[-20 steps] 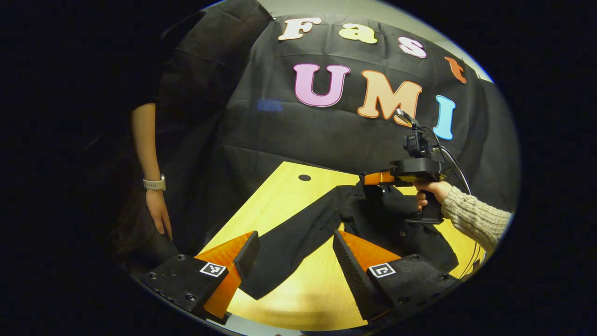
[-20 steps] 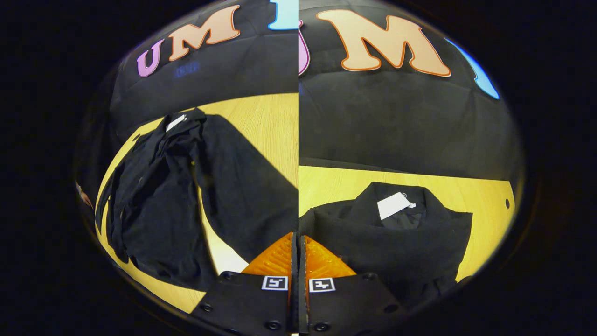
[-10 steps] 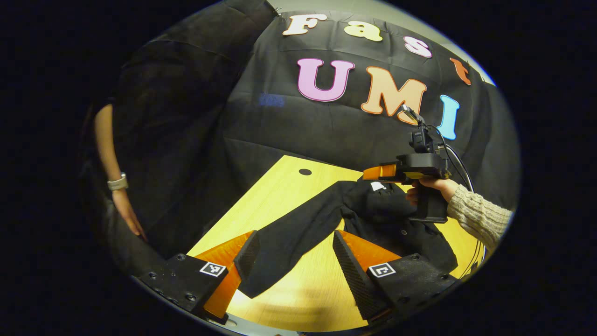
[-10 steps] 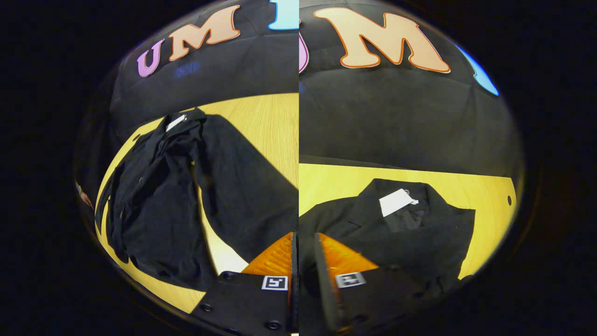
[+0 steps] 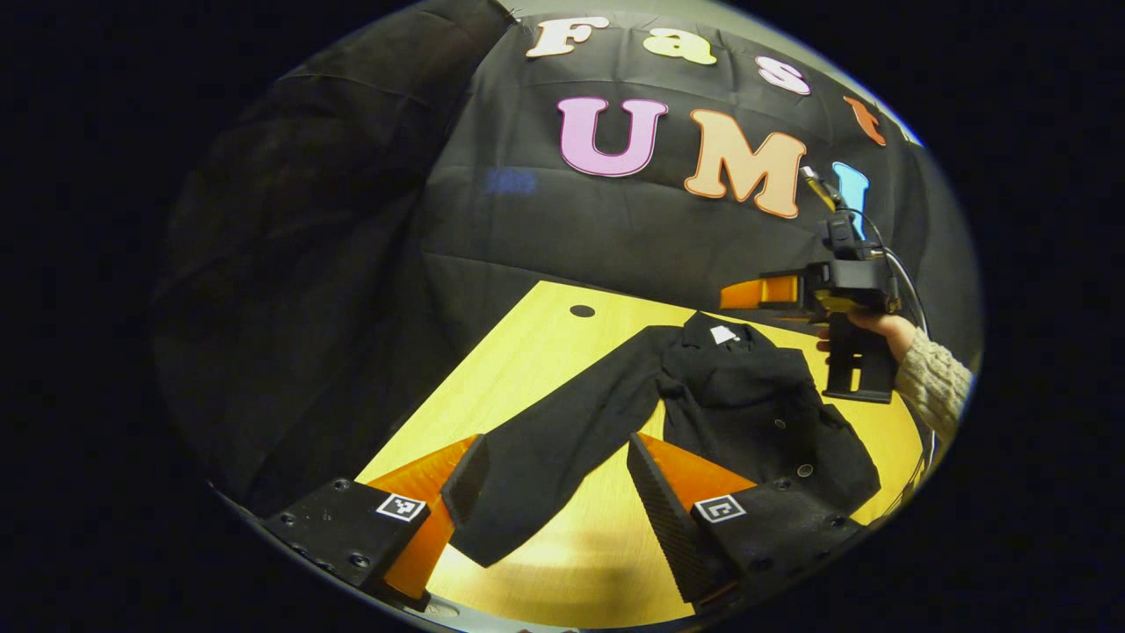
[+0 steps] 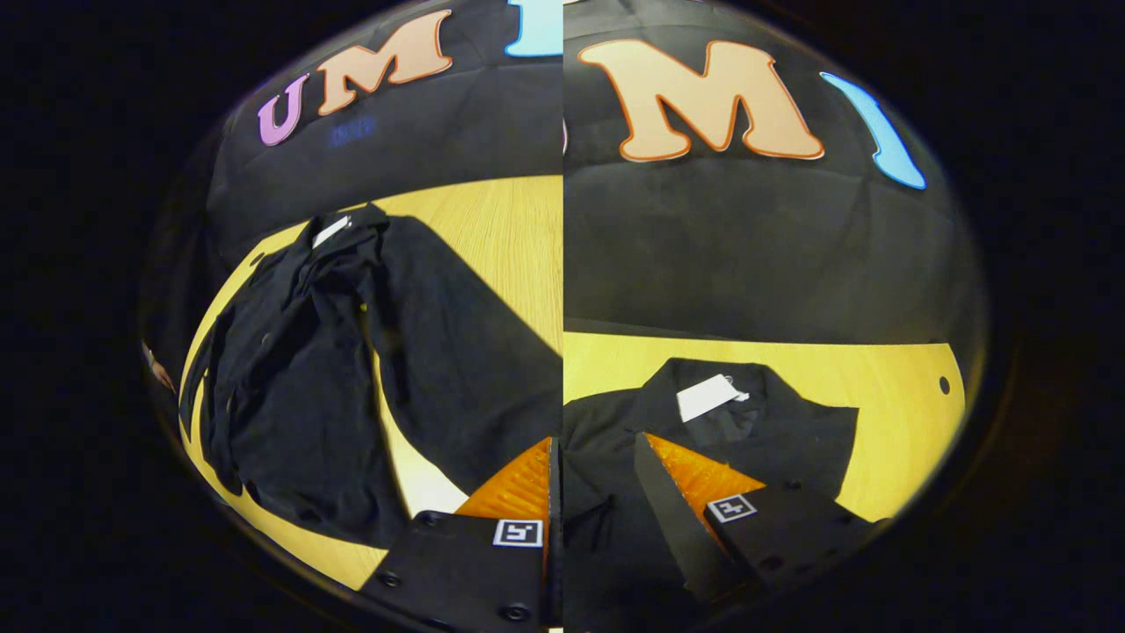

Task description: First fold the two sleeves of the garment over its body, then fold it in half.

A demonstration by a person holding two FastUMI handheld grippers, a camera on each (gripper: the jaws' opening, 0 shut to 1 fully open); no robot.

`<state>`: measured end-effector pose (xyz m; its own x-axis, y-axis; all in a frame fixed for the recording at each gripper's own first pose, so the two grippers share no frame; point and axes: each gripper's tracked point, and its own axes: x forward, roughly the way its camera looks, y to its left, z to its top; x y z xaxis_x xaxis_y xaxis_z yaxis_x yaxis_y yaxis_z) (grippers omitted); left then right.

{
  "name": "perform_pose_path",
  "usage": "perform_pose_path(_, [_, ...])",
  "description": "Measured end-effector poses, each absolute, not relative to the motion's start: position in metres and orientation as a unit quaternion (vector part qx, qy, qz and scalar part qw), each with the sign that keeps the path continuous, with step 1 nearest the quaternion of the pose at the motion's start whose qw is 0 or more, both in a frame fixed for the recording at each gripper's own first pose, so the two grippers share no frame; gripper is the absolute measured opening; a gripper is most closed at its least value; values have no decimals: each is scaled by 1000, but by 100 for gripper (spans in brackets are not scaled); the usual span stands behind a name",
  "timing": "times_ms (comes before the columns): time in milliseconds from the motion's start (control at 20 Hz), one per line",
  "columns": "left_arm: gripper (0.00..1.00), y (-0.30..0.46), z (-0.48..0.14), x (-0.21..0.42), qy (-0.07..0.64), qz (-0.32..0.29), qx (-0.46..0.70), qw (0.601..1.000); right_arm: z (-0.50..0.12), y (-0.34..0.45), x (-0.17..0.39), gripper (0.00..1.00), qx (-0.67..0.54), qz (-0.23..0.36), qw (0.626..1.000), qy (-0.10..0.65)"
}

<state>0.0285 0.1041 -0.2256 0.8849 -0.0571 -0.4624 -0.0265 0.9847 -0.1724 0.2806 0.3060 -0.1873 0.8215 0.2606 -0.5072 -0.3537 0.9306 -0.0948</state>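
Observation:
A black jacket (image 5: 747, 404) lies on the yellow wooden table (image 5: 527, 352), collar and white label (image 5: 723, 334) at the far end. One long sleeve (image 5: 562, 448) stretches out toward me. Its cuff end lies on the table between the fingers of my open left gripper (image 5: 549, 475), untouched. A hand in a knitted sleeve (image 5: 932, 387) holds my right gripper (image 5: 760, 293) above the jacket's far right side. In the right gripper view the collar and label (image 6: 707, 397) lie just ahead, and the right gripper (image 6: 593, 444) stands open with nothing between its fingers.
A round hole (image 5: 582, 310) marks the table's far left corner, also seen as a hole (image 6: 944, 385) in the right gripper view. Black cloth walls close in behind the table and to its left. The table's near edge runs just under my left gripper.
My right gripper has opened and risen up and to the right, off the jacket's collar area. A bare arm with a wristband at the left has gone out of sight. The left gripper barely moved.

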Motion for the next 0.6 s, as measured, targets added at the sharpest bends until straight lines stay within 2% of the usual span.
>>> perform_pose_path(250, [95,116,-250,32,260,12,-73,963,-136,284,269,53,-77,162,961,212])
perform_pose_path(600, [95,134,-287,27,292,33,-60,954,-71,226,251,52,-99,125,976,151])
